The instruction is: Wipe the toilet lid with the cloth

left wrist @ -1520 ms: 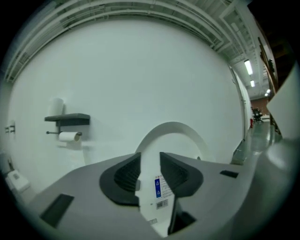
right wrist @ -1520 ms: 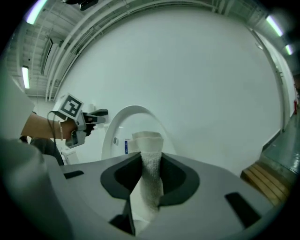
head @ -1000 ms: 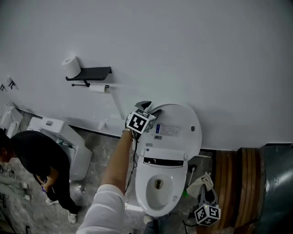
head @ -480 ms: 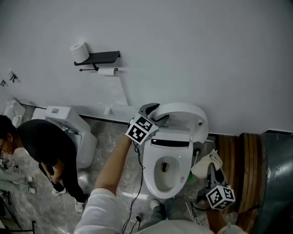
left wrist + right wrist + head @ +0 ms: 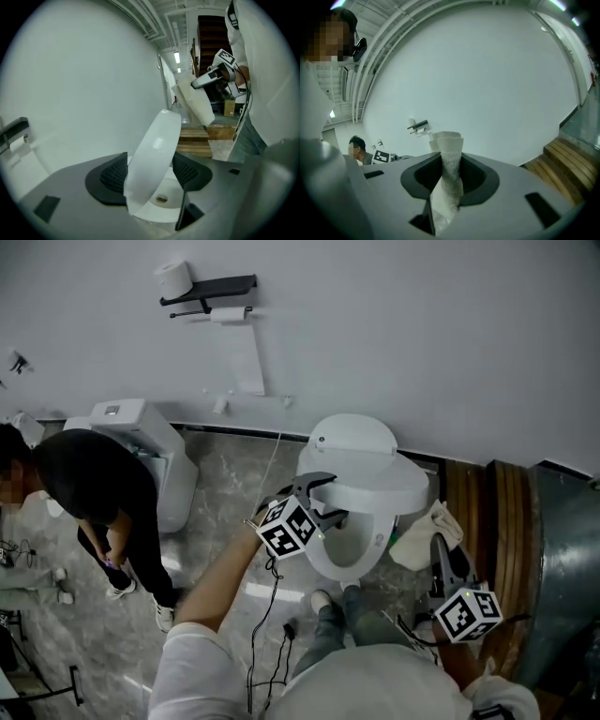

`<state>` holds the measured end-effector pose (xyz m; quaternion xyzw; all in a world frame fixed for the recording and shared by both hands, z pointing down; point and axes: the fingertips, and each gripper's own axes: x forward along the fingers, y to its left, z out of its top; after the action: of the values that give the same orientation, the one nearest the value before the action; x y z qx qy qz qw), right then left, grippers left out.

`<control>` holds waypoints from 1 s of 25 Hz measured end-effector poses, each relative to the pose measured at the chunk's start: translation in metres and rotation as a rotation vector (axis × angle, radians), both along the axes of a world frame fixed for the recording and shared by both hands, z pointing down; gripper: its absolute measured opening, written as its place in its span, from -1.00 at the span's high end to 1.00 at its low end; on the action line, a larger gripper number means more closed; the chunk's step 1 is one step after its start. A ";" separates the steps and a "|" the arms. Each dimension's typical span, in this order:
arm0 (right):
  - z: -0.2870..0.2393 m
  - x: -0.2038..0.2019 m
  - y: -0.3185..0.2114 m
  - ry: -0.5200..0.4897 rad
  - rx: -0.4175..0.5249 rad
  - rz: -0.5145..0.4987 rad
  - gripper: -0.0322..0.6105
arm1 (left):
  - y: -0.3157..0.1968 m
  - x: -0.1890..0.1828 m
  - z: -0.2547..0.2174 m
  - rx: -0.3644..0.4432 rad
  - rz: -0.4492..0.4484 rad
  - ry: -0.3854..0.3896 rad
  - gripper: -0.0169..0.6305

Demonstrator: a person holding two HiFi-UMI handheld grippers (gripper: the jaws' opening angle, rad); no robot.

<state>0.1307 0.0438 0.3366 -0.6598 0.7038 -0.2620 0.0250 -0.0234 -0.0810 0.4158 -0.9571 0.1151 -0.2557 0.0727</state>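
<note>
While the left gripper (image 5: 326,499) reaches over the toilet (image 5: 349,557), we note its fingers have just been opening and stand wide apart, with the edge of the half-lowered lid (image 5: 154,150) between them. The right gripper (image 5: 449,182) has its fingers clamped on the cloth (image 5: 420,538), just beside the lid.

A person in black (image 5: 89,493) stands beside a second toilet (image 5: 141,432).
</note>
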 end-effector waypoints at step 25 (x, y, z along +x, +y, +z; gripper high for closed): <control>0.153 -0.043 0.014 0.050 -0.257 -0.135 0.59 | 0.165 -0.039 0.257 -0.251 -0.038 -0.256 0.00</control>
<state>0.0876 0.0581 0.4898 -0.6153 0.7076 -0.3343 -0.0948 -0.0621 0.0839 0.6728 -0.9159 0.0902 -0.3892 -0.0382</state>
